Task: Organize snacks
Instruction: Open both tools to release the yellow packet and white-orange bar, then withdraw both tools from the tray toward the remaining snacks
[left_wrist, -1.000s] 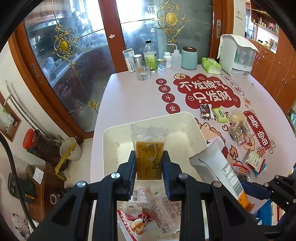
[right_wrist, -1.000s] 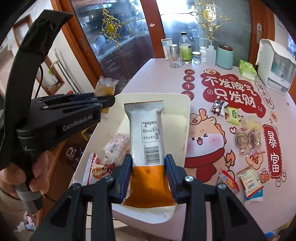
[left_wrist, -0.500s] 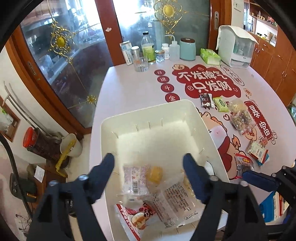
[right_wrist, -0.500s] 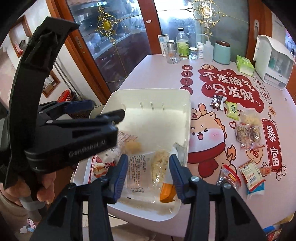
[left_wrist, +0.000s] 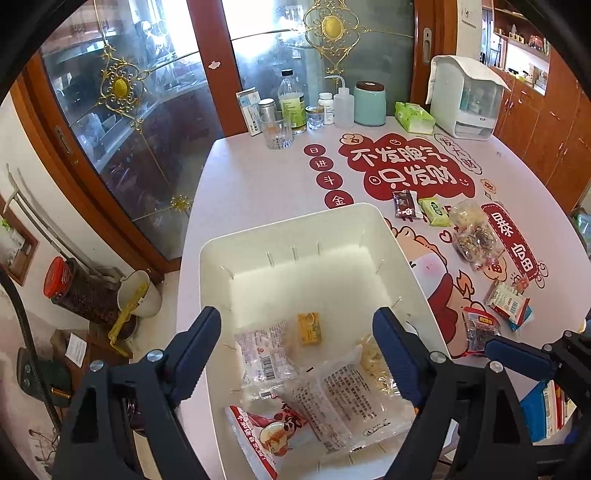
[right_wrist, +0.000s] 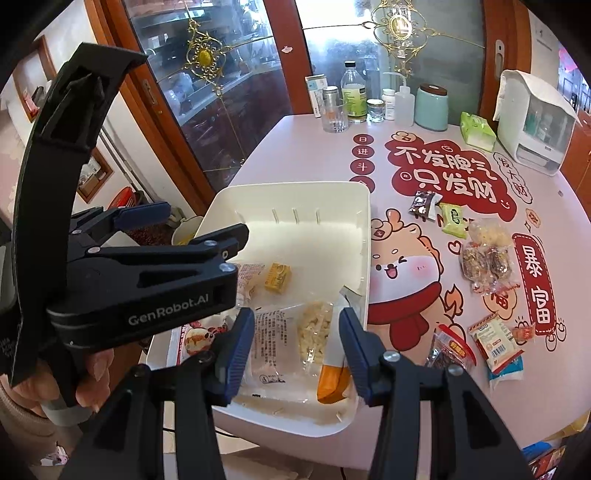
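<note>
**Release step at the white bin: both claws freed above the dropped packets**

Snacks already gathered lie in the lower half of the white bin (left_wrist: 295, 236): a small yellow packet (left_wrist: 309, 323) at its centre, clear wrapped packets around it, and an orange-and-white pouch (right_wrist: 334, 363) leaning against the bin's right wall in the right wrist view. You appear to be between deliveries; the drop looks complete, and several packets remain loose on the counter (left_wrist: 258, 184) at right of frame, among them a green packet (left_wrist: 436, 212) and a dark packet (left_wrist: 405, 204).

Your left claw (left_wrist: 295, 354) has just been opening; its jaws are spread wide, with nothing between the pads, which hang above the packets. Your right claw (right_wrist: 297, 339) has also just been opening; it stands partly spread, and the pouch sits beside its right finger, apparently unpinched.

Your next move likely calls for lifting clear of the bin, swinging right, and settling one claw squarely over a loose packet.
</note>
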